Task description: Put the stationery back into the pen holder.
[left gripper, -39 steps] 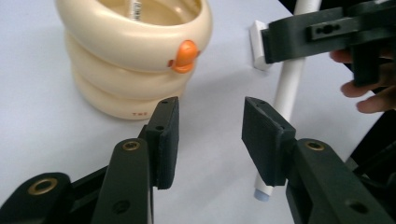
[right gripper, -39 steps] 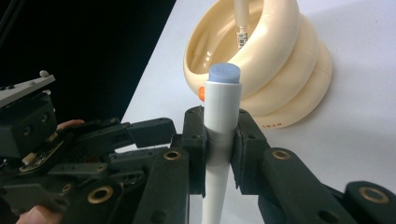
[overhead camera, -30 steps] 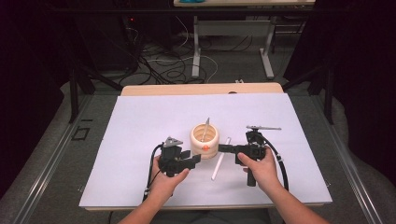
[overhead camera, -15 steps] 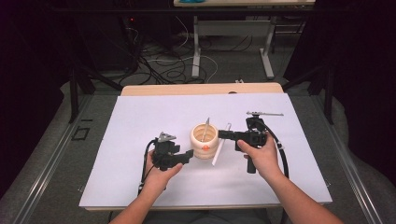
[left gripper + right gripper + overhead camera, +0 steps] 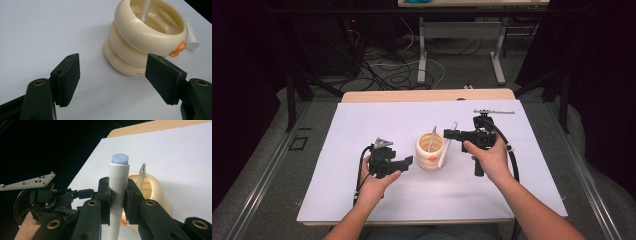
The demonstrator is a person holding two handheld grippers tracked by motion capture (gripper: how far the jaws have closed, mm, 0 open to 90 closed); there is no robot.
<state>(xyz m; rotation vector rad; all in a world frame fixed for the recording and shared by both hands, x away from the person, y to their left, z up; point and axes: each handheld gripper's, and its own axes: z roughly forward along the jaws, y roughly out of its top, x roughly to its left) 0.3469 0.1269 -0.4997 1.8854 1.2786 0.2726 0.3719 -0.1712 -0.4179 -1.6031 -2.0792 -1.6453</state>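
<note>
**Right gripper holds a white pen beside a cream holder; left gripper waits with jaws apart**

A white surface (image 5: 362, 190) covers the table, seen from above. A person's two forearms come in from the bottom edge, each hand holding a black gripper.

Between the two grippers stands a cream-coloured holder (image 5: 430, 151), shaped like stacked rounded rings with a small orange knob on its side. A thin pale stick with a metal tip (image 5: 432, 138) leans inside it.

The left gripper (image 5: 408, 160) sits low over the surface, pointing toward the holder. In the left gripper view its jaws are wide apart and grip nothing. The holder (image 5: 145, 40) stands ahead of them and toward the right-hand jaw, near but not touching either pad. The stick (image 5: 146, 8) rises out of the holder's open top, beyond the jaws.

The right gripper (image 5: 448, 133) is raised just beside the holder's far side. Its jaws are clamped on a white pen (image 5: 445, 149), which hangs slanted from the jaws down along the holder's side. In the right gripper view the pen (image 5: 118, 192) runs straight up between the two pads, and its pale blue end cap (image 5: 120, 159) stands above the jaw tips. The holder (image 5: 155, 192) lies just beyond the jaws, a little to the right, with the stick's metal tip (image 5: 142, 169) close beside the pen. The left gripper (image 5: 82, 193) shows farther off, to the left of the jaws.
</note>
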